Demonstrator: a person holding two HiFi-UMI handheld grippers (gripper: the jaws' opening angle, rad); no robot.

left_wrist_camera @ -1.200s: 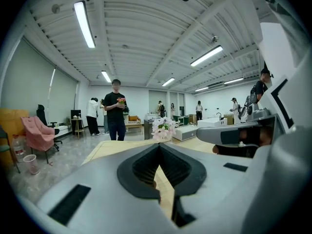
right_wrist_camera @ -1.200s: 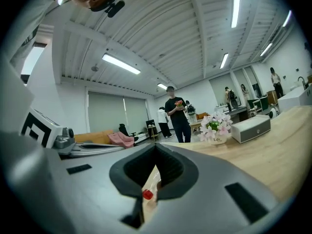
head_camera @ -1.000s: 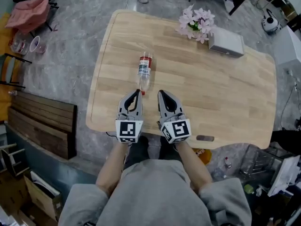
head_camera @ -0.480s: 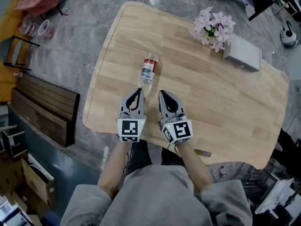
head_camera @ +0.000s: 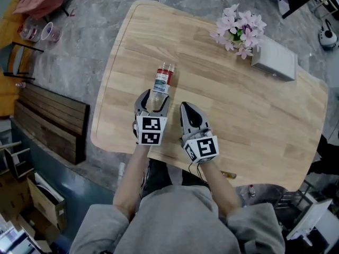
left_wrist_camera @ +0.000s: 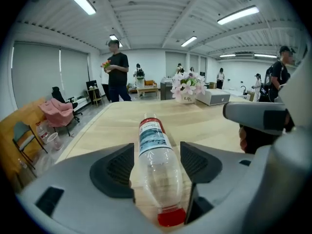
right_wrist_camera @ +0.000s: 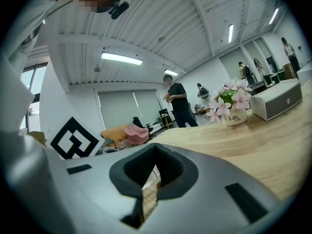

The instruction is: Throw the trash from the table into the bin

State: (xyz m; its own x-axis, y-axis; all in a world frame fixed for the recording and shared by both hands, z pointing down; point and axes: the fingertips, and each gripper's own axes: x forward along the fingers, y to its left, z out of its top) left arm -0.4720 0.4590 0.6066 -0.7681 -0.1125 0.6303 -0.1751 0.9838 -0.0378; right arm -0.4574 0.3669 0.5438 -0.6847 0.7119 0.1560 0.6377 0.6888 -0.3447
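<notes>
One bottle (head_camera: 162, 78) on the table (head_camera: 222, 99): clear plastic, red-and-white label, lying on its side toward the near left part, red cap pointing at the person. Two grippers, one per hand. The left gripper (head_camera: 154, 98) is down over the cap end. Its jaws have just been opening and now stand wide apart with the bottle lying between the pads, not clamped. Can't tell if a pad grazes it. The right gripper (head_camera: 185, 106) sits just right of that, jaws together, nothing in them. Also on the table: one bunch of pink flowers (head_camera: 239, 29) at the far right, and one grey box (head_camera: 274, 60) just beside it. One person in black (left_wrist_camera: 117, 65) stands past the far end.
</notes>
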